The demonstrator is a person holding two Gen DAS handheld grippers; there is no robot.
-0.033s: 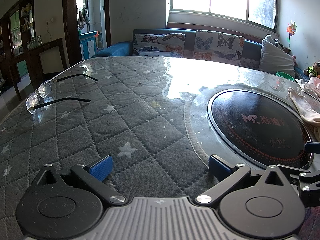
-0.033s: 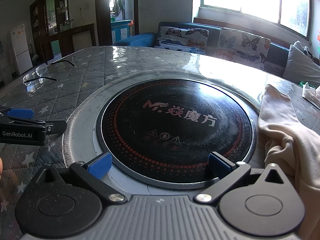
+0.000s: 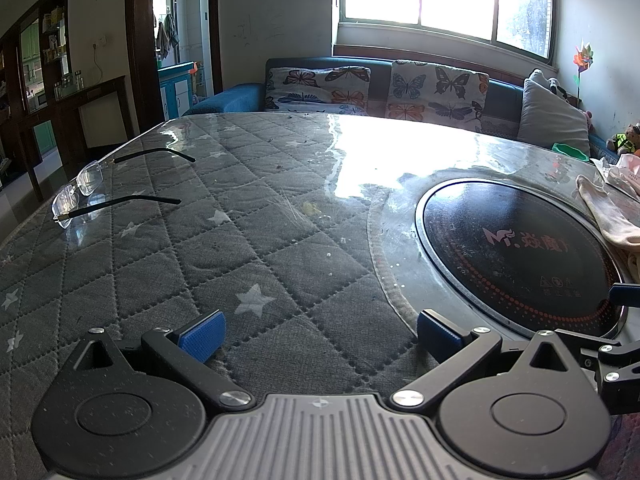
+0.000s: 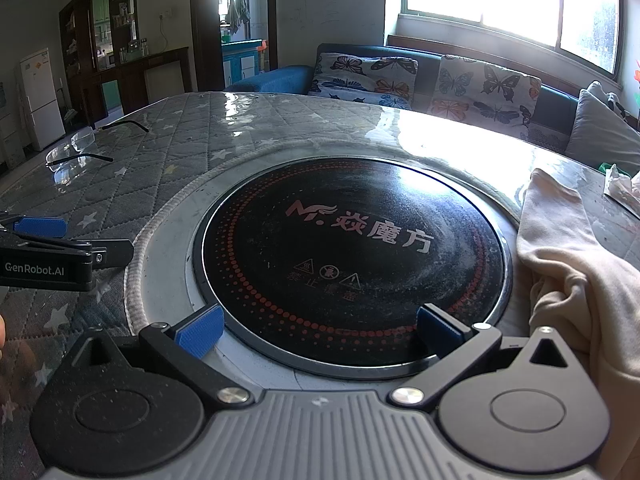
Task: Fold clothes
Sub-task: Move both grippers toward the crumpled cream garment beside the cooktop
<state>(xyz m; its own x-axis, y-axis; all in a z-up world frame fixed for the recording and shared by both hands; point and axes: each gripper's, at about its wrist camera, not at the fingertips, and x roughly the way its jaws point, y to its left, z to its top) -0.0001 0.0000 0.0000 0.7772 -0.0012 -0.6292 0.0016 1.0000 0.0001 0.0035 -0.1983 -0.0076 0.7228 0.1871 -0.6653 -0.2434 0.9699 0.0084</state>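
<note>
Around the round black glass cooktop point(image 4: 352, 256) set into the table, the grey quilted star-patterned cover point(image 3: 224, 256) to its left lies bare up to the rimless black-armed spectacles point(image 3: 100, 184) (far left edge), while crumpled cream cloth point(image 4: 568, 276) crowds its right rim.

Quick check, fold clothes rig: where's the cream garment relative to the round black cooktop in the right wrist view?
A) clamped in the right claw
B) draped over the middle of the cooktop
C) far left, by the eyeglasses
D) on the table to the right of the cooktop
D: the cream garment lies bunched on the table just right of the cooktop, while the right claw stands open with nothing between its pads.
</note>
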